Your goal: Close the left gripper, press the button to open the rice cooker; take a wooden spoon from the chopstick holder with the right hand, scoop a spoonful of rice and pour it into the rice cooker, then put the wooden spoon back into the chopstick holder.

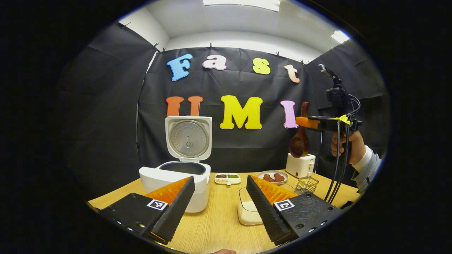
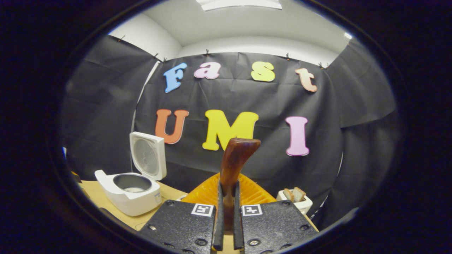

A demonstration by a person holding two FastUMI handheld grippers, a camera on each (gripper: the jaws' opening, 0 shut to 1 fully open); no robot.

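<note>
A: The right gripper [image 2: 226, 225] is clamping the wooden spoon [image 1: 300, 143] by its handle, bowl hanging down, high above the wire chopstick holder [image 1: 306, 184].

B: And the left gripper [image 1: 220, 203] is standing with fingers apart, near the rice cooker [image 1: 174, 178], lid up.

A: I am worrying the spoon is swinging in that thin grip and could spill rice beside the pot.

White rice cooker [image 1: 174, 176] stands open, lid upright; brown wooden spoon [image 2: 233, 165] held aloft, apparently bowl-down.
</note>
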